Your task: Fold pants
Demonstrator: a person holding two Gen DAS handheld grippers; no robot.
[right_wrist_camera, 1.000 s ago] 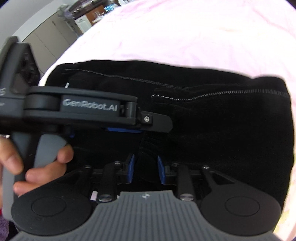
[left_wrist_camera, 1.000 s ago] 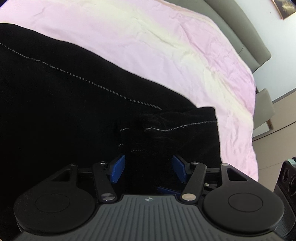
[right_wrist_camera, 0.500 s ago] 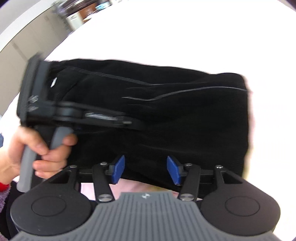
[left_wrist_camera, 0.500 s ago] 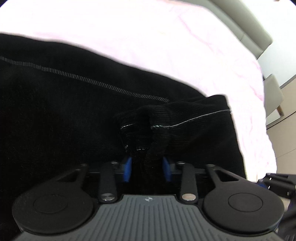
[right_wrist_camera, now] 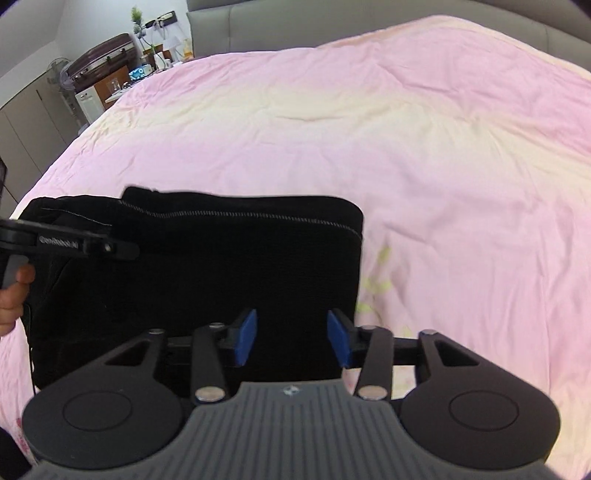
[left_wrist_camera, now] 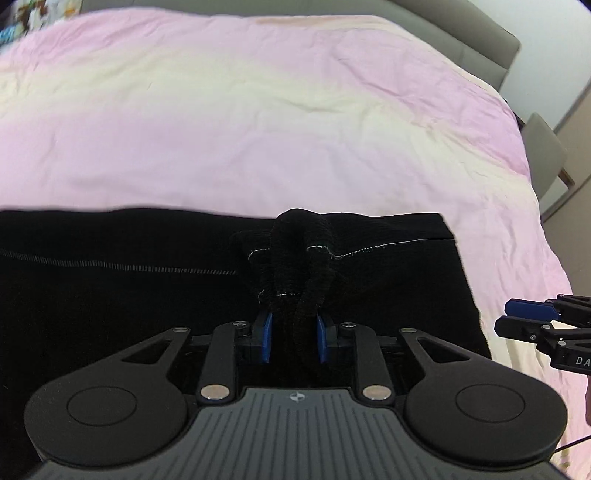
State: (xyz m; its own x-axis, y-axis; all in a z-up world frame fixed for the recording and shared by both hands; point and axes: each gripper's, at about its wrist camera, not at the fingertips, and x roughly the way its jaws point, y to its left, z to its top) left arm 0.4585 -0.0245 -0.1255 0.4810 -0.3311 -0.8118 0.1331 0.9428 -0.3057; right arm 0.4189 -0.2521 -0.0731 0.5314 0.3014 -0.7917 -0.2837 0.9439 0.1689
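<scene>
Black knit bunched between the blue pads of the left gripper (left_wrist_camera: 293,341), jaws closing, clamped on a gathered fold of the pants (left_wrist_camera: 110,295). Right gripper (right_wrist_camera: 291,338) over the near edge of the same pants, jaws parted but narrowing, nothing pinched. Folded black pants flat on the near part of the pink bed (right_wrist_camera: 443,147); grey headboard (right_wrist_camera: 258,22) beyond.

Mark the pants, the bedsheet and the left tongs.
pants (right_wrist_camera: 221,266): right wrist view, flat folded panel.
bedsheet (left_wrist_camera: 258,122): left wrist view, bare pink middle.
left tongs (left_wrist_camera: 293,341): left wrist view, between tips, closing on bunched fabric.
</scene>
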